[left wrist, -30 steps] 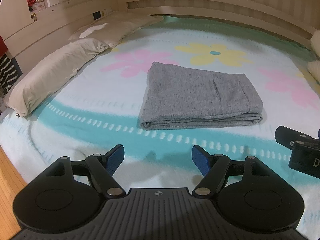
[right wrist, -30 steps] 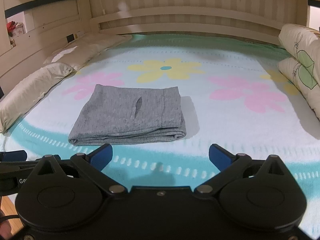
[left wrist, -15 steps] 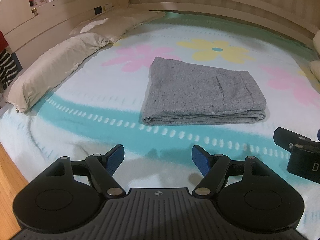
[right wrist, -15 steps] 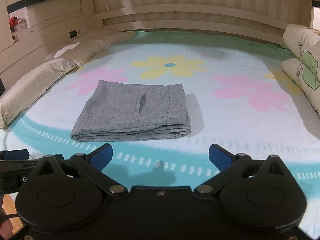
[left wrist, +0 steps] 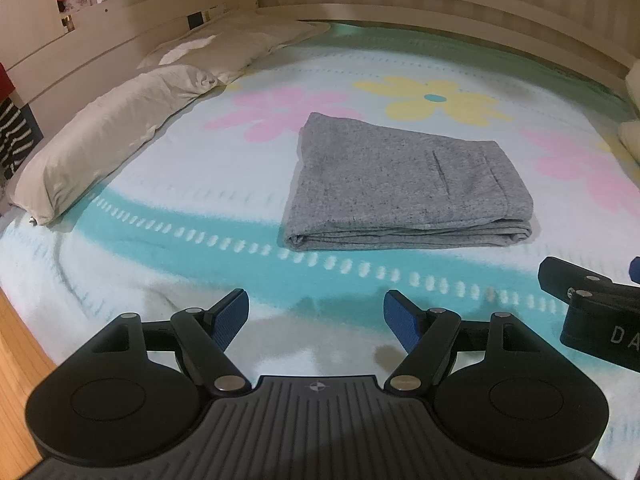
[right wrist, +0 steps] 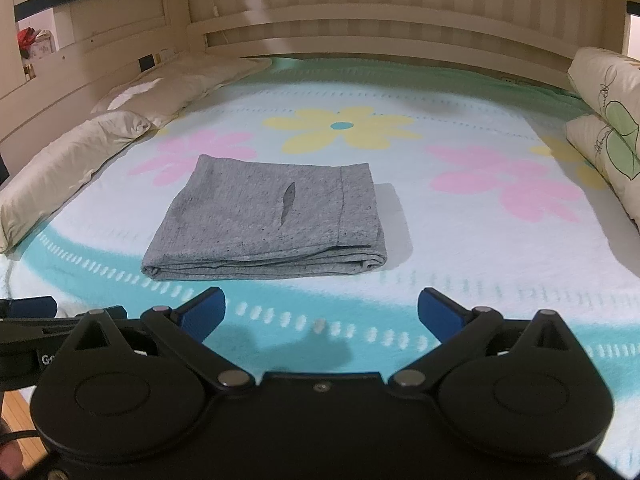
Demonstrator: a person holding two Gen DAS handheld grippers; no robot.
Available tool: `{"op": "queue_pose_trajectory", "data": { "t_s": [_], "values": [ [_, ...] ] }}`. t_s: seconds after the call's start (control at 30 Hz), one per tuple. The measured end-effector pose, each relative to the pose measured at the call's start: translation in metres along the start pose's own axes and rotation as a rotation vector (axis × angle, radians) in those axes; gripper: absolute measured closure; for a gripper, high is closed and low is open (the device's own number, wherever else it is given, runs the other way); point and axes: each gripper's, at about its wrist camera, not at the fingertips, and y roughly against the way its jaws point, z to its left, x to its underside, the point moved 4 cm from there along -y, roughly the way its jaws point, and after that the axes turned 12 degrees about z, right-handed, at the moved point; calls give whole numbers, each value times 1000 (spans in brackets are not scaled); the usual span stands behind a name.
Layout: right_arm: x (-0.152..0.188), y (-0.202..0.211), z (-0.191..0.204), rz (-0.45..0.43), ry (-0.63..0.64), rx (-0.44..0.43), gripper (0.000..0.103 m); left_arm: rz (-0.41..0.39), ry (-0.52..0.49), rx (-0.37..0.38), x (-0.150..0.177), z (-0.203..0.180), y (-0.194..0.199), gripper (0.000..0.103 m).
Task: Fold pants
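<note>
The grey pants (left wrist: pixel 404 188) lie folded into a flat rectangle on the flowered blanket (left wrist: pixel 200 184), with the stacked fold edges facing me. They also show in the right wrist view (right wrist: pixel 272 224). My left gripper (left wrist: pixel 316 318) is open and empty, hovering short of the pants near the bed's front edge. My right gripper (right wrist: pixel 320 314) is open and empty, also short of the pants. Part of the right gripper shows at the right edge of the left wrist view (left wrist: pixel 592 304).
Long white pillows (left wrist: pixel 104 140) line the left side of the bed. Printed pillows (right wrist: pixel 608 120) lie at the right. A wooden rail (right wrist: pixel 360 32) runs along the back. The wooden floor (left wrist: pixel 16 364) shows at lower left.
Both grippers have drifted slightly, so the pants sit a little lower and closer in both views. The pants have not moved and both grippers stay open.
</note>
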Motion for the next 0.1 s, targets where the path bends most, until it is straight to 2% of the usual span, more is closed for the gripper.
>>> {"op": "queue_pose_trajectory", "data": {
  "t_s": [0.1],
  "values": [
    [0,0,0,1,1,0,0,8,2,8,0,0,-1,30]
  ]
}}
